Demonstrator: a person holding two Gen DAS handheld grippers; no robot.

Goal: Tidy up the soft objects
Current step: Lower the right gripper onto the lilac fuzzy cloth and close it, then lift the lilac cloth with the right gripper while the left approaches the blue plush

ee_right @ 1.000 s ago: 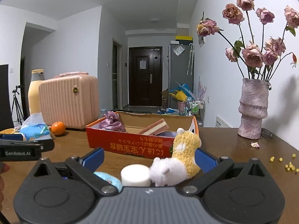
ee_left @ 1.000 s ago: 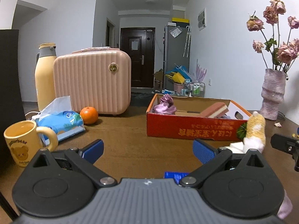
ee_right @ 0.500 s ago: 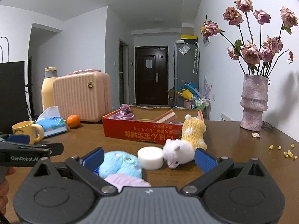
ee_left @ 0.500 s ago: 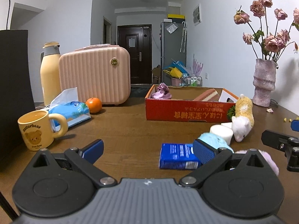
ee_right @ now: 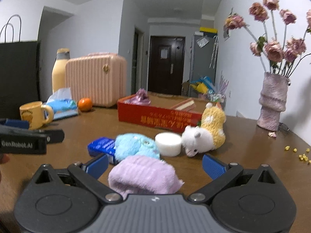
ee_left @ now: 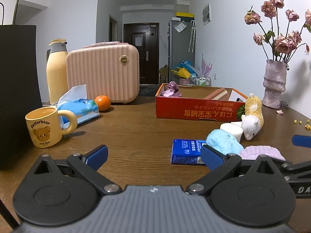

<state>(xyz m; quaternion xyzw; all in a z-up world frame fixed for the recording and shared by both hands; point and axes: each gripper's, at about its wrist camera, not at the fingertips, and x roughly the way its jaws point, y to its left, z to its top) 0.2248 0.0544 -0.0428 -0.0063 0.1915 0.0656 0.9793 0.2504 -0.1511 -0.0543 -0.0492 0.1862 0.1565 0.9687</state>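
A lilac fuzzy cloth [ee_right: 144, 176] lies on the brown table between the fingers of my open right gripper [ee_right: 155, 164], which do not press it. Just beyond it sit a light blue plush [ee_right: 136, 145], a blue tissue packet [ee_right: 102, 147], a white foam cylinder [ee_right: 168, 143] and a white-and-yellow alpaca plush [ee_right: 207, 134]. The red cardboard box [ee_left: 198, 110] behind them holds a purple cloth [ee_left: 172, 90] and a pink sponge [ee_left: 216, 94]. My left gripper [ee_left: 153, 156] hovers open over bare table, left of the blue packet [ee_left: 186, 151] and blue plush [ee_left: 222, 143].
On the left stand a yellow bear mug [ee_left: 43, 127], a tissue pack [ee_left: 77, 106], an orange [ee_left: 102, 103], a pink case [ee_left: 103, 75], a yellow flask [ee_left: 56, 71] and a black bag [ee_left: 17, 89]. A vase of dried roses [ee_left: 275, 83] is at the right, near yellow crumbs [ee_right: 303, 155].
Both grippers have pulled back toward the near edge of the table. The lilac cloth, blue plush and blue packet have come into view, the cloth now between the right fingers.
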